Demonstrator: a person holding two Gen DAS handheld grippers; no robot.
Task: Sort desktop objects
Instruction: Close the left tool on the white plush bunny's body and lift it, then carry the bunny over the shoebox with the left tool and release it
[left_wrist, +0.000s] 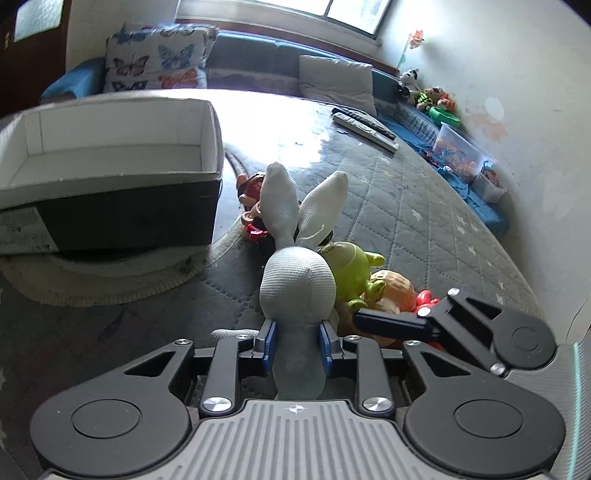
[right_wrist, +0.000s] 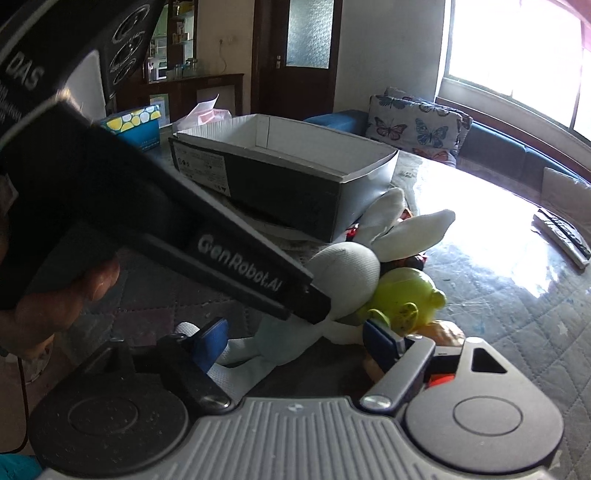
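L claw (left_wrist: 295, 341) is closed on the grey plush rabbit (left_wrist: 297, 284): blue pads press both sides of its neck/body just below the head, ears pointing away toward the far end of the surface (left_wrist: 424, 206). Rabbit lies on the quilted cover, right in front of the toy pile.

R claw (right_wrist: 301, 341) is partly open, jaws either side of the rabbit's lower body/legs; L-side pad sits by a leg, R-side pad is next to the green toy (right_wrist: 402, 295). Can't tell if either pad actually touches. No grip visible there.

Green toy is tucked against the rabbit's head on its R side in the left wrist view, w/ an orange toy (left_wrist: 397, 291) just behind it and a red toy (left_wrist: 426, 299) beside that. Another red/brown figure (left_wrist: 253, 201) lies past the ears.

Open cardboard box (left_wrist: 122, 210), dark outside, white inside, sits on a round mat, left of the toys, near them but apart. Two remotes (left_wrist: 364, 127) lie well apart at the far side.

A hand (right_wrist: 55, 299) holds the L unit's handle.
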